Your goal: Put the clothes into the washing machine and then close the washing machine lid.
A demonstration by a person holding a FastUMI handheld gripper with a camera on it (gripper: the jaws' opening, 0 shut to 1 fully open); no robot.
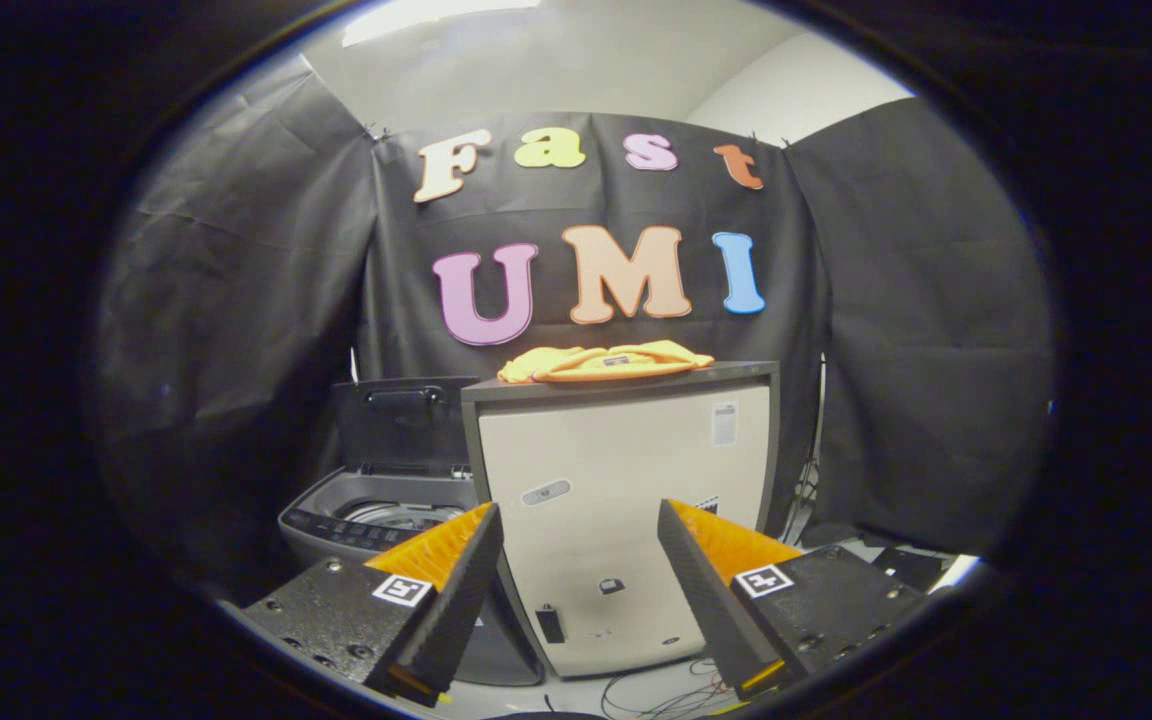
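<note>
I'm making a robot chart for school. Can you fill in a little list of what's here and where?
clothes: yellow-orange bundle lying on top of the cabinet
cabinet: pale box beyond the fingers
washing machine: beside the cabinet, behind one finger
lid: standing open
gripper: fingers apart, holding nothing

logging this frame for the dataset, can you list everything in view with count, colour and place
clothes: one folded pile, yellow-orange, on top of the cabinet, beyond the fingers
cabinet: one, cream front with dark top, straight ahead of the fingers
washing machine: one, grey, beside the cabinet on its left, low down
washing machine lid: one, dark, standing open behind the tub
cables: a few, thin, on the floor at the cabinet's foot
gripper: one, fingers apart and empty, well short of the clothes
</note>
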